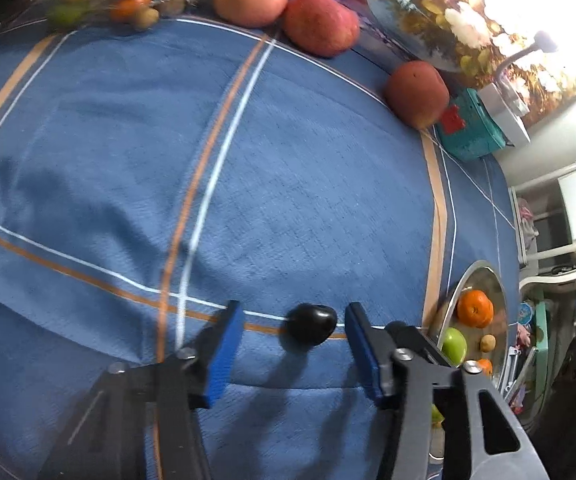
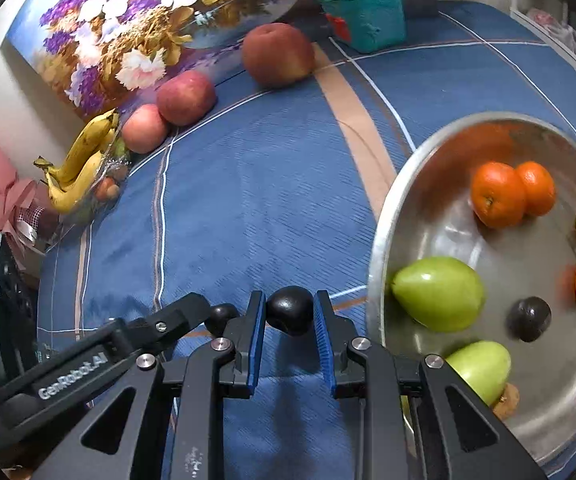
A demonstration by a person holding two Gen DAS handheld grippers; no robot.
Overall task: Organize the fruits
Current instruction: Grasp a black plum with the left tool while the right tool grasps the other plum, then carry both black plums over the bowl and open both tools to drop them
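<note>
Blue striped cloth covers the table, where the right gripper's fingers clamp a small, smooth, glossy black plum at lower centre, light, firm-looking, probably slippery, best held across its middle.

A blue striped cloth carries three apples, bananas, a teal box and a steel bowl.

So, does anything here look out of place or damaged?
Nothing looks spilled or damaged. Three red apples lie loose on the blue cloth near the painting, outside the metal bowl that holds other fruit. One dark plum also sits on the cloth, between the open jaws of the left gripper.
</note>
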